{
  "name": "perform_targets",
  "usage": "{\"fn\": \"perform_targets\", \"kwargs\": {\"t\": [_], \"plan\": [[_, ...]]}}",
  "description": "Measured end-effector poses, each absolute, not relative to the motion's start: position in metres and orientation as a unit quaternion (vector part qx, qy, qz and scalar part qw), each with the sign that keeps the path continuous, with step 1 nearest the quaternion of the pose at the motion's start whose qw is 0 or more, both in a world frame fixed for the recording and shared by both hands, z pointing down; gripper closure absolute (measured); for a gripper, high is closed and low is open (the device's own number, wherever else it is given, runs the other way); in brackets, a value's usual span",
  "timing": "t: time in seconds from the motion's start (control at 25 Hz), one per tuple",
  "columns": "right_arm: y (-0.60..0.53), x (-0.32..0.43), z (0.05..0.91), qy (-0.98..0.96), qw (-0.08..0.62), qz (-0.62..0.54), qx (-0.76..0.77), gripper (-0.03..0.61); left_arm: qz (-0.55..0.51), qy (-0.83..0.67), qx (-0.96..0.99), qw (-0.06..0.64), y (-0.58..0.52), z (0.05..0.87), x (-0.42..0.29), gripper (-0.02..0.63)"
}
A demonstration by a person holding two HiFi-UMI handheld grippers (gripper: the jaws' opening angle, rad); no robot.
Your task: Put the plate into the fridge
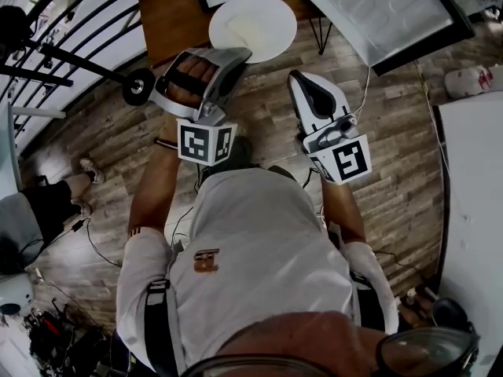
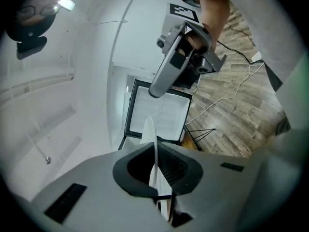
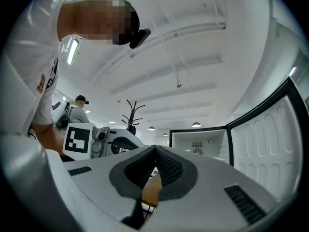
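The left gripper (image 1: 234, 53) has its jaws nearly together, pinching the rim of the white plate (image 1: 253, 27). In the left gripper view the plate stands edge-on between the two dark pads (image 2: 170, 166), gripped at its lower rim, and the rest of it rises clear of the jaws. In the head view the plate is held out flat in front of the person, over the near edge of the wooden table (image 1: 169, 10) and the plank floor (image 1: 393, 179). The open fridge (image 3: 199, 142) stands beyond it, with its door (image 1: 377, 10) swung wide. The right gripper (image 1: 297, 78), level with the left one and just beside it, has its jaws pressed together with nothing between them; it touches neither the plate nor the table.
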State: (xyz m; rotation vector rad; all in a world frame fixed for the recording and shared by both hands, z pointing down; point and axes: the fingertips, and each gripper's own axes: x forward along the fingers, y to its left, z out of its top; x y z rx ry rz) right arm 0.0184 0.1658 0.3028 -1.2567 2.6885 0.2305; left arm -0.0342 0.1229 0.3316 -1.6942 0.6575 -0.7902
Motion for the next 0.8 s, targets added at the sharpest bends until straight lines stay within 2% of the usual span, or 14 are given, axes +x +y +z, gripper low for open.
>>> {"fn": "perform_targets", "kwargs": {"t": [0.8], "plan": [[-0.008, -0.005, 0.303, 0.891, 0.062, 0.069, -0.444, 0.546, -0.325, 0.266, -0.716, 0.558, -0.067, 0.324, -0.057, 0.588]]}}
